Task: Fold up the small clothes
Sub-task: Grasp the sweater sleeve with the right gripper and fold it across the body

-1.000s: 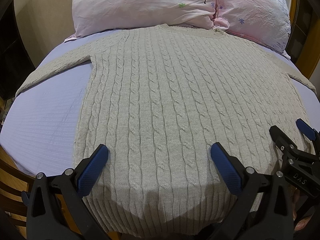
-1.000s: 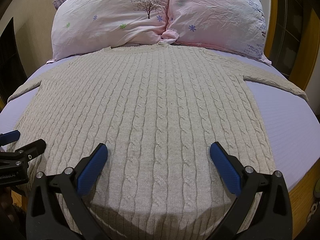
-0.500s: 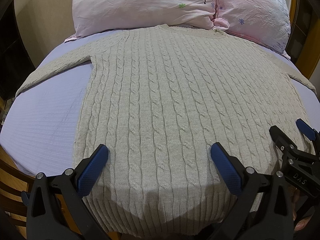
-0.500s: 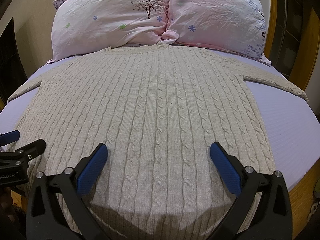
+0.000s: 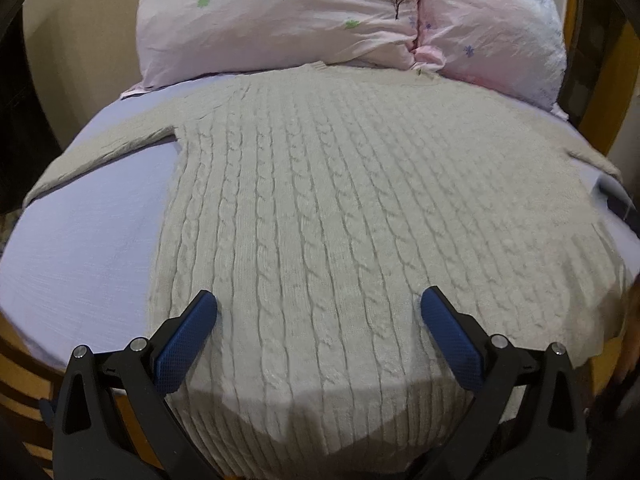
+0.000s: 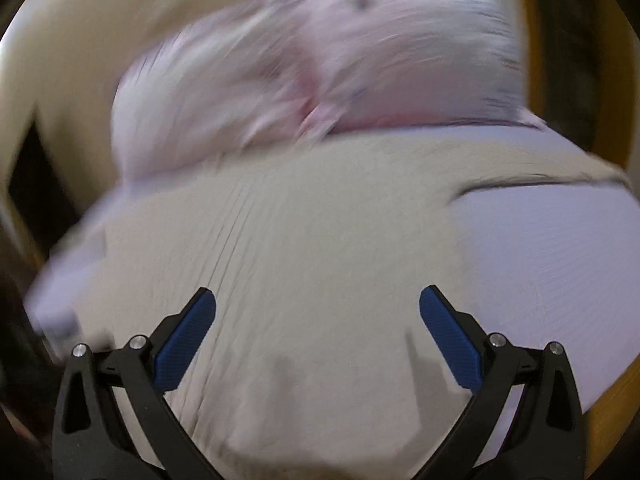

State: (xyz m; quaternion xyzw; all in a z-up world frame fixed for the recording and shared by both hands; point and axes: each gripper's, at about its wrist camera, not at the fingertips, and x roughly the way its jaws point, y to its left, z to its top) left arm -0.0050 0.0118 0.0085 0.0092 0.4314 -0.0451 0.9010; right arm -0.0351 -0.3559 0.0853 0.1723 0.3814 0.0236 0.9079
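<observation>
A beige cable-knit sweater [image 5: 340, 208] lies flat and face up on the bed, sleeves spread to both sides, collar toward the pillows. My left gripper [image 5: 318, 312] is open and empty, hovering over the sweater's hem. My right gripper [image 6: 318, 312] is open and empty above the sweater's [image 6: 300, 260] lower right part; that view is motion-blurred. The right sleeve [image 6: 540, 176] reaches out to the right. The right gripper is out of sight in the left wrist view.
A lavender sheet [image 5: 80, 240] covers the bed. Two pink flowered pillows [image 5: 280, 20] lean at the head. The wooden bed frame [image 5: 24, 368] shows at the near edge and also at the lower right of the right wrist view [image 6: 612, 396].
The right gripper has swung quickly to the right, blurring its view, and has left the left wrist view. The left gripper has shifted slightly. Both stay open.
</observation>
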